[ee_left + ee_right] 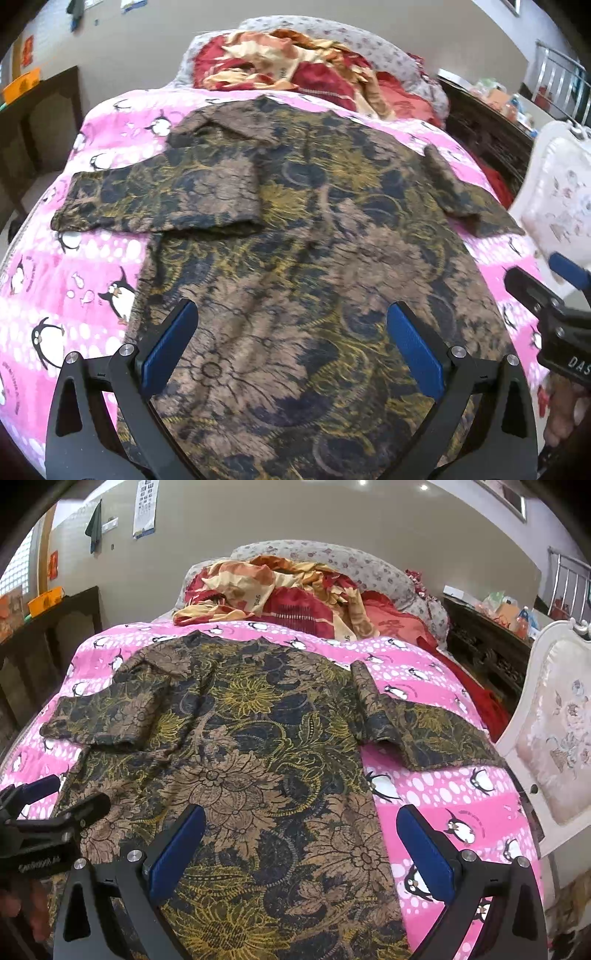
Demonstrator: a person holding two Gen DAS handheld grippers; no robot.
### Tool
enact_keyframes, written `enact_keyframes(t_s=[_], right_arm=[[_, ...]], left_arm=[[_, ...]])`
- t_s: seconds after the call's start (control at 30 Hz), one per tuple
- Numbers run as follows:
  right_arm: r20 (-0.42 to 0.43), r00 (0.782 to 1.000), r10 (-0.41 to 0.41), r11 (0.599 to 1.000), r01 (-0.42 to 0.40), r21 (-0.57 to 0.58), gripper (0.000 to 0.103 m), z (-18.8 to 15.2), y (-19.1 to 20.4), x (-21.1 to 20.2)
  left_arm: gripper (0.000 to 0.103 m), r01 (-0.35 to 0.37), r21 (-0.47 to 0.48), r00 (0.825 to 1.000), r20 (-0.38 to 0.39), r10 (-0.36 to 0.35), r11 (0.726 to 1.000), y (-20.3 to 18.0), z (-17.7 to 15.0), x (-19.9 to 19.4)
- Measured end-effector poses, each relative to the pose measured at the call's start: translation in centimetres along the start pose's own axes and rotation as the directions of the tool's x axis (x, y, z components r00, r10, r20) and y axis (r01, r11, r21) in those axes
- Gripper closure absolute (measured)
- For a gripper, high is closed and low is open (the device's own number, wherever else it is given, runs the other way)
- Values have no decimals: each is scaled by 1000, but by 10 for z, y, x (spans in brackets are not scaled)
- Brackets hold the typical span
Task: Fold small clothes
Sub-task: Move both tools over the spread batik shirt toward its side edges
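A brown, black and yellow floral shirt (pixel 303 229) (pixel 236 760) lies flat on the pink penguin bedspread (pixel 48 295) (pixel 450 790), collar at the far end. Its left sleeve (pixel 155 199) is folded in over the body; its right sleeve (pixel 424 731) lies spread out. My left gripper (pixel 291 339) hovers open over the shirt's lower half, nothing between its blue pads (pixel 170 347). My right gripper (pixel 301 845) hangs open above the shirt's right hem edge, one pad (pixel 424 853) over the bedspread. Each gripper shows at the edge of the other's view.
A heap of red and cream bedding (pixel 280 594) and a flowered pillow (pixel 362 568) lie at the head of the bed. A white padded chair (pixel 554 738) stands close on the right, dark wooden furniture (pixel 484 642) behind it, a dark cabinet (pixel 40 122) on the left.
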State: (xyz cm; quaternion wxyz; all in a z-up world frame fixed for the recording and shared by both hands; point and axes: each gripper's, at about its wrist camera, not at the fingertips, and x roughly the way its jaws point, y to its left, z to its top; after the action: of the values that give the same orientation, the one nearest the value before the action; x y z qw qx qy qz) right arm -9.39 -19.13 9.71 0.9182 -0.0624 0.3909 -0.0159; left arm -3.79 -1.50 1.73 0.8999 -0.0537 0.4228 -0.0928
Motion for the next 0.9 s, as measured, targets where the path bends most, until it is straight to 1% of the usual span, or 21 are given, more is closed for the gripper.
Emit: enact_keyframes(t_s=[0.07, 0.13, 0.23, 0.33, 0.4, 0.5, 0.57, 0.63, 0.7, 0.77, 0.8, 0.83, 0.9], right_arm=[[4, 1000, 6, 1000, -6, 4, 1, -1, -1, -6], [12, 1000, 4, 1000, -4, 3, 1, -2, -2, -13], [27, 1000, -2, 1000, 2, 7, 1, -4, -4, -24], [40, 999, 2, 1000, -3, 13, 1, -4, -6, -34], [55, 999, -3, 1000, 2, 9, 1, -4, -6, -42], [67, 998, 0, 1000, -1, 8, 1, -5, -6, -51], [71, 997, 1, 1000, -1, 3, 1, -5, -5, -54], [68, 998, -1, 1000, 1, -2, 1, -6, -4, -54], [62, 998, -3, 1000, 4, -4, 1, -6, -5, -51], [49, 999, 0, 1000, 0, -3, 1, -6, -6, -47], [42, 999, 0, 1000, 0, -1, 1, -6, -7, -43], [38, 999, 2, 1000, -2, 1, 1, -5, -7, -39], [24, 999, 21, 1000, -21, -4, 1, -3, -6, -31]], left_arm=[[1, 28, 13, 1000, -8, -28, 1000, -5, -2, -4], [1, 41, 26, 999, 4, -41, 999, -10, -5, -11], [1, 68, 62, 996, 47, -71, 996, -16, -10, -26], [1, 67, 83, 994, 81, -73, 994, -19, -10, -39], [1, 70, 83, 994, 74, -77, 994, -19, -10, -42], [1, 104, 75, 994, 8, -105, 992, -18, -11, -39], [1, 62, 88, 998, 21, -64, 994, -19, -13, -40], [1, 49, 101, 998, 22, -52, 994, -21, -15, -38], [1, 22, 101, 1000, 18, -23, 995, -21, -16, -32], [0, -16, 99, 1000, -6, 17, 995, -19, -16, -22], [1, -49, 95, 998, -22, 52, 994, -17, -17, -14], [1, -59, 88, 998, -29, 62, 994, -13, -17, -8], [1, -48, 55, 998, -42, 50, 997, -4, -18, 3]])
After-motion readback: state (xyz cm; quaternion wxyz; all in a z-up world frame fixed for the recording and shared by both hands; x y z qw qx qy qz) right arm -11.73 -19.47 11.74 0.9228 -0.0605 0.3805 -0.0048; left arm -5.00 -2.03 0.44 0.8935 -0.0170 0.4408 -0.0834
